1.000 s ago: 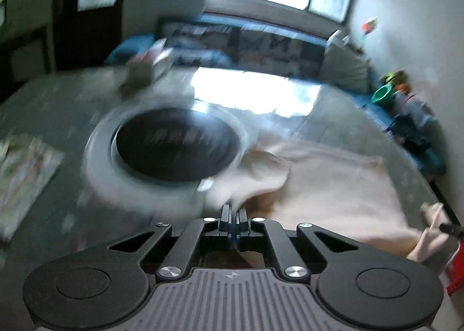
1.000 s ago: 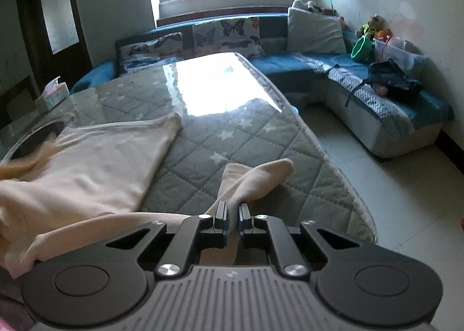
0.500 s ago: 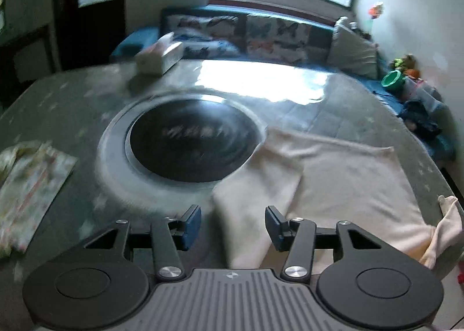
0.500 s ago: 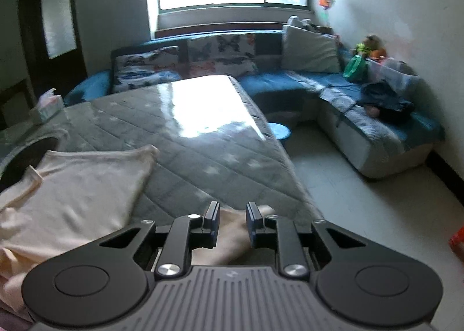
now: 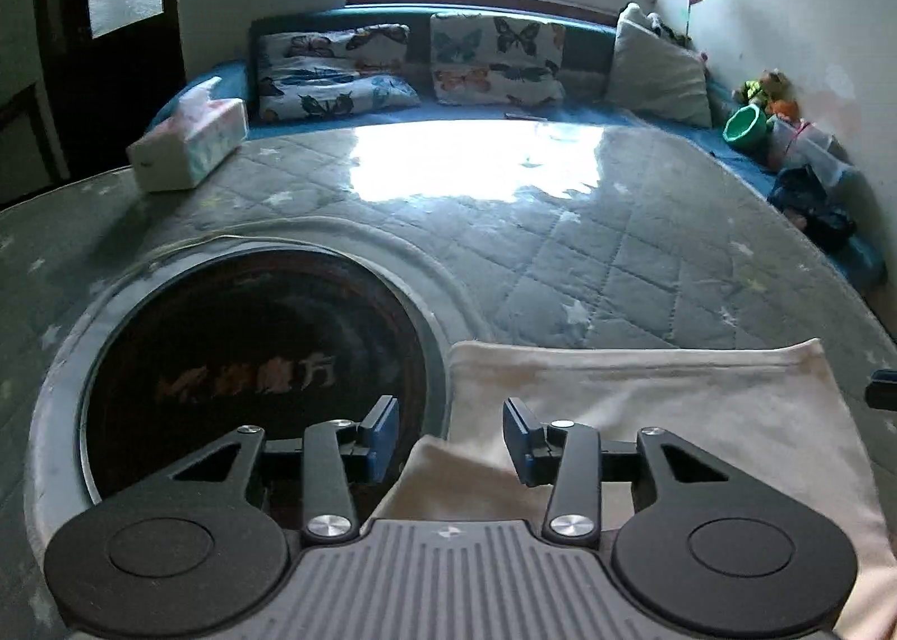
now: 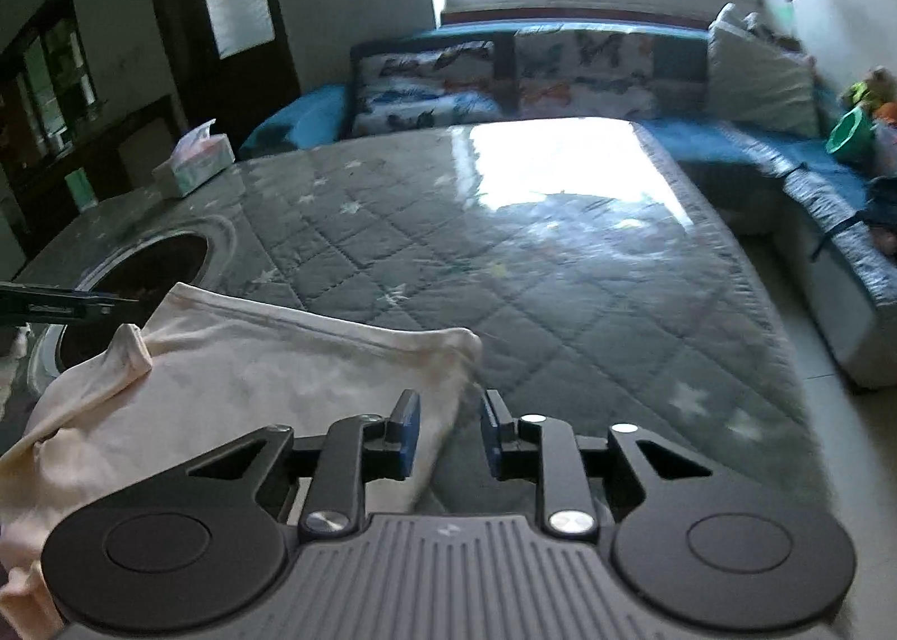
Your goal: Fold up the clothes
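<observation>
Both my grippers hang with their jaws apart over the pale pink garment point(image 5: 644, 404) on the quilted table cover point(image 5: 588, 258) — a second ago each was clamped on a piece of that cloth, and half a second ago the jaws were parting. The left gripper point(image 5: 451, 435) now stands released above the garment's near left corner, beside the round dark inset point(image 5: 252, 359) in the tabletop; nothing sits between its blue pads. The right gripper point(image 6: 447, 435) is likewise let go, straddling the cloth's right edge without gripping it. In the right view the garment point(image 6: 235, 387) lies spread in a fairly flat layer with a straight far hem, though a small twisted end point(image 6: 132, 354) pokes up at its left. I judge that a fold has just been laid down and released. Whether more folds remain I cannot settle from this — the near part of the cloth is hidden under the grippers. A tissue box point(image 5: 188, 146) rests at the table's far left, well apart.
</observation>
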The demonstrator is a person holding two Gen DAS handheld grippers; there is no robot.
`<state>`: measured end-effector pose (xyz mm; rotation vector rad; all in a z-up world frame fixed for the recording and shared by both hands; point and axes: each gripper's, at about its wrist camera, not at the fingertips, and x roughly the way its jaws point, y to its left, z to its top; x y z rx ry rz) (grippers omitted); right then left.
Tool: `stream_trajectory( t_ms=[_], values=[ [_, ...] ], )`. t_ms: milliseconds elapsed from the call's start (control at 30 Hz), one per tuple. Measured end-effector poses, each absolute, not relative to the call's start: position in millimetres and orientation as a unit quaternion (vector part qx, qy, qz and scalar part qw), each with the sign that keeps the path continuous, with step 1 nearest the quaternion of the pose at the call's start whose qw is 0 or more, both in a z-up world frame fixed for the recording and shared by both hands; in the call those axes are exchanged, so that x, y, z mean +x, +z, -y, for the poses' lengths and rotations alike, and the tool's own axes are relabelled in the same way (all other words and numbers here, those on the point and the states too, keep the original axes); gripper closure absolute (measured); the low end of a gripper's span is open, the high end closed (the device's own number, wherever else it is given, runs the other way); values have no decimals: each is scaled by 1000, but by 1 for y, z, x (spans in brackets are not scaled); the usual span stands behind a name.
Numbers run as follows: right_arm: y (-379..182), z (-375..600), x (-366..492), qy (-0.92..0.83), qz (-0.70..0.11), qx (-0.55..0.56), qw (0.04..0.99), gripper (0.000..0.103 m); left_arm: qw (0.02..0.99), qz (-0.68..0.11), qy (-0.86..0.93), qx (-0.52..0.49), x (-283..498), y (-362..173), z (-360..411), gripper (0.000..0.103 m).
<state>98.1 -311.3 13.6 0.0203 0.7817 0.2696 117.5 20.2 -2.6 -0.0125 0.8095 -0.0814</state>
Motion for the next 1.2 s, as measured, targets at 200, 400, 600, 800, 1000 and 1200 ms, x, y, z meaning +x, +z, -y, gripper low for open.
stream_trajectory(
  t_ms=[200,400,600,800,1000,1200],
  values=[
    [-5,295,141,156,-406,7,900,75,912,-409,-35,6,141,-18,-17,56],
    [-13,287,149,167,-407,-4,898,91,917,-395,-53,16,145,-19,-15,90],
    [-3,267,172,173,-376,-44,909,96,925,-376,-45,31,154,-15,-15,98],
    [13,247,198,177,-330,-82,924,96,932,-363,3,22,177,-6,-26,98],
    [22,227,201,207,-332,-98,915,92,931,-364,-1,25,167,-3,-32,90],
    [33,216,134,297,-344,-113,884,92,927,-356,-110,39,101,11,-11,87]
  ],
)
